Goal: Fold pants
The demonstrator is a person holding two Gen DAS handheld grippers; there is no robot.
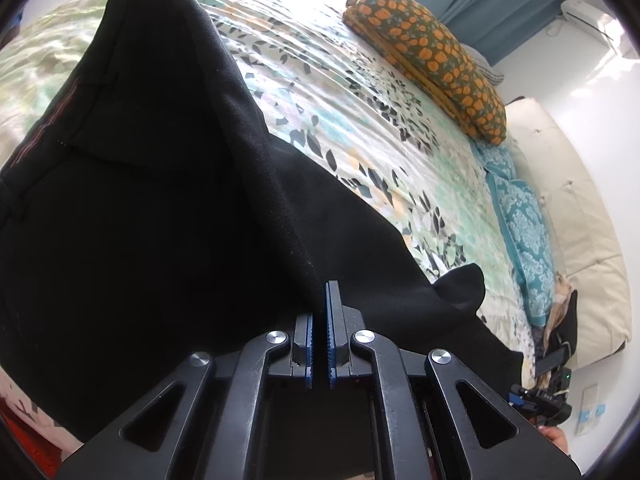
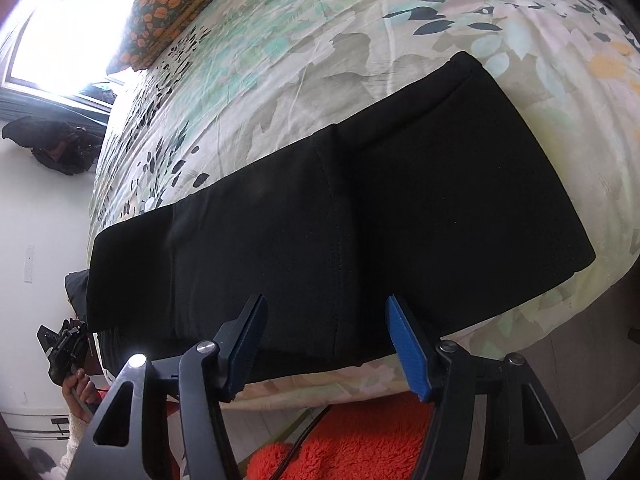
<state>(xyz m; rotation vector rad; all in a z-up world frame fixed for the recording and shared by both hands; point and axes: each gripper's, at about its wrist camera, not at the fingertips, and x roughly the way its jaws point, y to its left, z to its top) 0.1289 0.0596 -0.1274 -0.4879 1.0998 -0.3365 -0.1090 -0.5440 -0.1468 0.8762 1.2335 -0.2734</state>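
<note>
One pair of black pants (image 2: 340, 220) lies across the floral bedspread (image 2: 280, 60) as a long flat band near the bed's edge. Its fabric rises in a dark peak where the left gripper (image 1: 320, 320) pinches it between blue pads. Spread wide, the right gripper (image 2: 326, 340) hovers at the band's near edge, holding nothing.

Left hand-held gripper (image 1: 320, 304) clamped on black pants (image 1: 152, 200) fold, lifted above floral bedspread (image 1: 360, 128).
</note>
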